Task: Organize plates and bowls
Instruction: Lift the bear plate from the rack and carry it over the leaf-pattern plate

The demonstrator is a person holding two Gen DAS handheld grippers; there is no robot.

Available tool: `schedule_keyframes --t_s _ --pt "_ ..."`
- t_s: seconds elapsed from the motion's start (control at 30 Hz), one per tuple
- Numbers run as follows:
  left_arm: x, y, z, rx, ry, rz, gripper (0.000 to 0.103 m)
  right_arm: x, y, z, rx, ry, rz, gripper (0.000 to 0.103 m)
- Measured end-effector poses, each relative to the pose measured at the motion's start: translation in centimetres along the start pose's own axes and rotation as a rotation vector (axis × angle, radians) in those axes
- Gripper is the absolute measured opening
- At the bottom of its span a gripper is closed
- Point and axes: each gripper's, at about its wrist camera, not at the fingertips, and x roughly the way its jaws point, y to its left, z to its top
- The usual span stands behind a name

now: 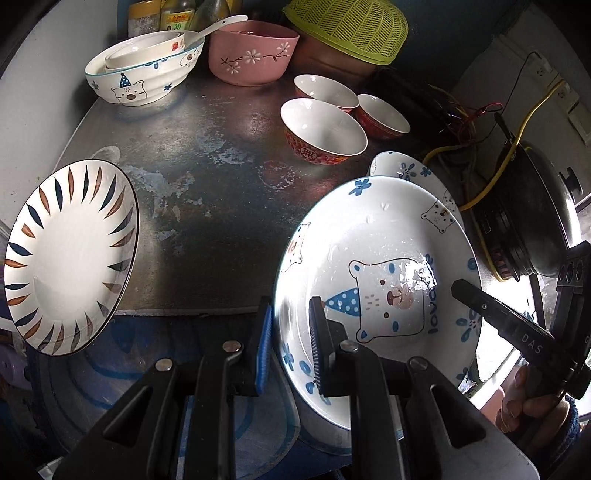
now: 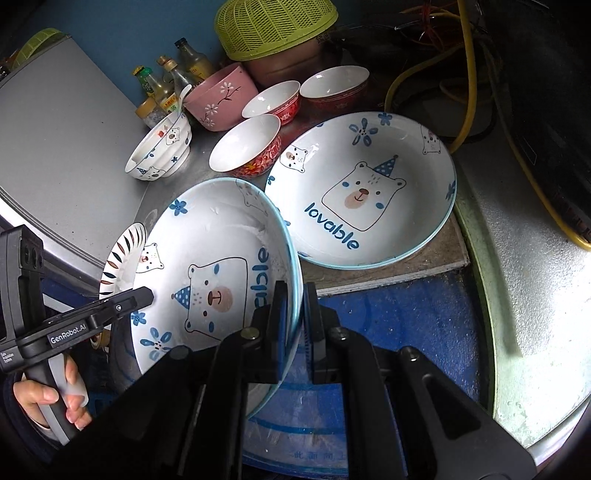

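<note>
A bear-print plate [image 1: 380, 280] is held tilted off the table's front edge, gripped on both rims. My left gripper [image 1: 291, 339] is shut on its left rim. My right gripper [image 2: 295, 317] is shut on the same plate [image 2: 218, 273] at its right rim. A second bear plate [image 2: 362, 192] lies flat on the table beyond it. A leaf-pattern plate [image 1: 70, 254] sits tilted at the table's left front edge. Three red bowls [image 1: 323, 131] stand mid-table. A bear bowl [image 1: 144, 70] with a smaller bowl inside and a pink bowl [image 1: 253, 51] stand at the back.
A green basket [image 1: 351, 27] sits upside down at the back, with bottles [image 2: 166, 85] beside it. A black pan [image 1: 532, 206] and yellow cable [image 2: 469, 74] lie to the right. A blue drum lid [image 2: 388, 321] is below the table edge.
</note>
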Motion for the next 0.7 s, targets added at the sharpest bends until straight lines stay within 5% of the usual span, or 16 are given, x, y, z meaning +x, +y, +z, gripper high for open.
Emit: schedule_keyframes --t_s 0.7 --pt "-4.2 14.1 1.3 -0.181 -0.07 0.091 0.018 8.5 13.1 3.1 -0.177 0.083 0.106 0.009"
